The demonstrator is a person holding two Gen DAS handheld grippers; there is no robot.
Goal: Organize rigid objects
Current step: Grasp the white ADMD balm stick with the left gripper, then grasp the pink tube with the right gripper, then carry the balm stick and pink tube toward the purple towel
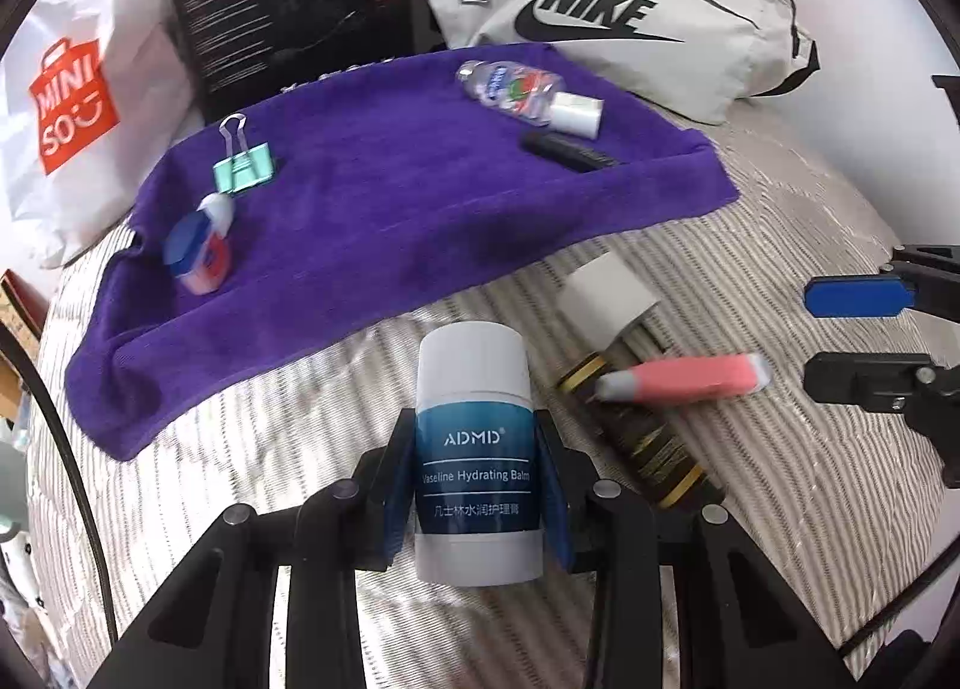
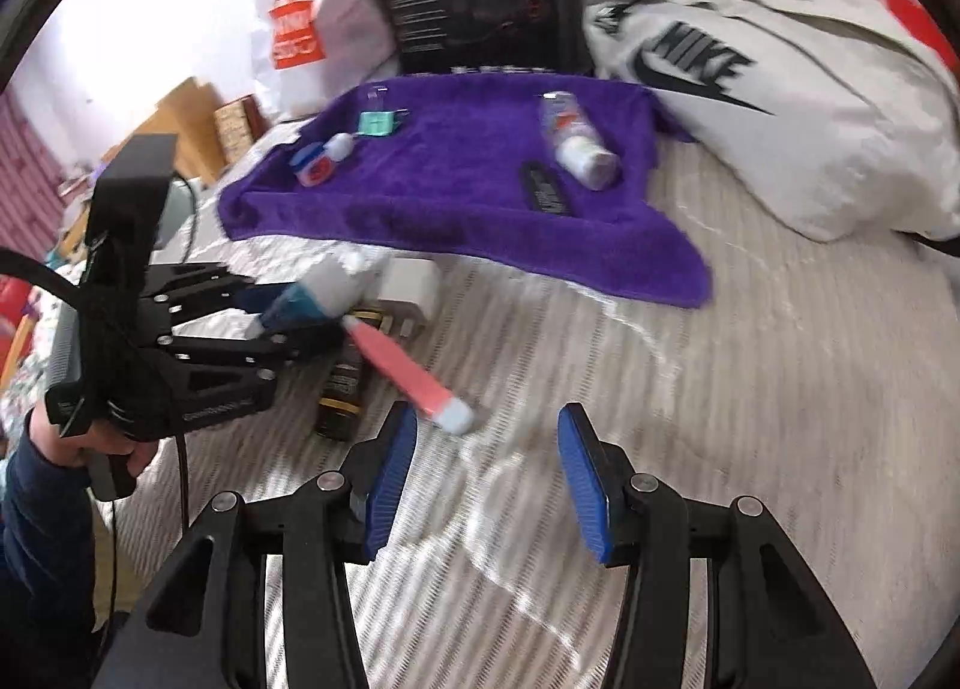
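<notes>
Our left gripper (image 1: 474, 485) fingers clamp the balm stick (image 1: 474, 449), held just short of the purple towel (image 1: 384, 197); next we judge it goes onto the towel. Our right gripper (image 2: 487, 485) fingers gape empty.

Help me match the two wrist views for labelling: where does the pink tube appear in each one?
Left wrist view: the pink tube lies right of centre on the striped bedding, across a dark bottle.
Right wrist view: the pink tube lies left of centre, just ahead of the right hand-held gripper, which is open.
Shared landmark: the purple towel lies beyond the tube in both.
</notes>
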